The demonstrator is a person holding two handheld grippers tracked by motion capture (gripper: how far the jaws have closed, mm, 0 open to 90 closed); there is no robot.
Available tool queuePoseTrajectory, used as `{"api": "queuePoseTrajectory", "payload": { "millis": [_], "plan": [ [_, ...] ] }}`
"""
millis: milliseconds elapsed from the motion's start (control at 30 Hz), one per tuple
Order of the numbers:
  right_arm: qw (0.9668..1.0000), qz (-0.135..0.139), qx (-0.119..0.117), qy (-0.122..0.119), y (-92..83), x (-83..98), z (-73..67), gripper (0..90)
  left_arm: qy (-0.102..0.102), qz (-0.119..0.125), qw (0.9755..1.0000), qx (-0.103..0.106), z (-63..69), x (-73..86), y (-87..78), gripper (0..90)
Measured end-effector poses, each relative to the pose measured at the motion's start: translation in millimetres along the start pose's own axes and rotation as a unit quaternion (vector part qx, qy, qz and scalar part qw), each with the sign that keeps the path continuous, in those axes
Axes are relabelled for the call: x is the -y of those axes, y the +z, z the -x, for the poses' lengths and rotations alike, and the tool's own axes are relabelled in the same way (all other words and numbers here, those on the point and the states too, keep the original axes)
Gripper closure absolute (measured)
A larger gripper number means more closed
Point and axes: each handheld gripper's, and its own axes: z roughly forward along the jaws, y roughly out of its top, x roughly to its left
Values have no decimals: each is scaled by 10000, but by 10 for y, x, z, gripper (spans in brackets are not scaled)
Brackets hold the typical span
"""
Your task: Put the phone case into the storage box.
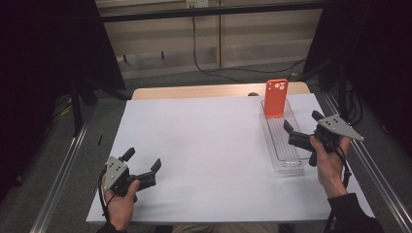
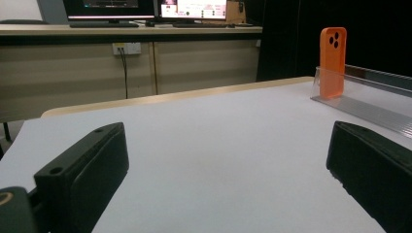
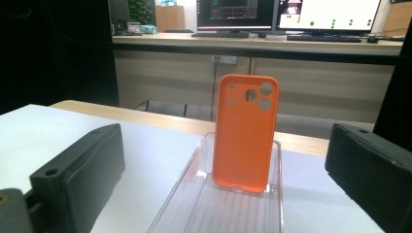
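Observation:
An orange phone case [image 1: 276, 98] stands upright at the far end of a long clear plastic rack [image 1: 284, 154] on the right side of the white table. From the right gripper view the orange phone case [image 3: 245, 137] faces me, camera holes at its top, in the clear rack [image 3: 194, 194]. My right gripper [image 1: 303, 125] hovers open over the rack's near half, nothing between its jaws. My left gripper [image 1: 143, 161] rests open at the table's front left, far from the case. Far off at the right of the left gripper view stands the orange case [image 2: 333, 49].
A white sheet [image 1: 204, 145] covers most of the wooden table [image 1: 194, 91]. Metal rails [image 1: 63, 170] run along both sides on the floor. A desk with monitors [image 3: 291, 14] and dark curtains stand beyond the table.

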Motion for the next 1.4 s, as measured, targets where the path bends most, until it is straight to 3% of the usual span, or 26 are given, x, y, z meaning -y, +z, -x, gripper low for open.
{"api": "queuePoseTrajectory", "payload": {
  "millis": [500,833,1400],
  "plan": [
    [9999,-37,160,-26,-155,160,-41,0,-29,-2,10000,17,12,-7,-7,15],
    [9998,-40,194,-86,-288,250,-88,2,-64,11,10000,-73,-2,-2,-28,16],
    [9993,5,386,17,-564,454,-93,1,-36,52,9997,-244,-7,10,-150,17]
  ]
}}
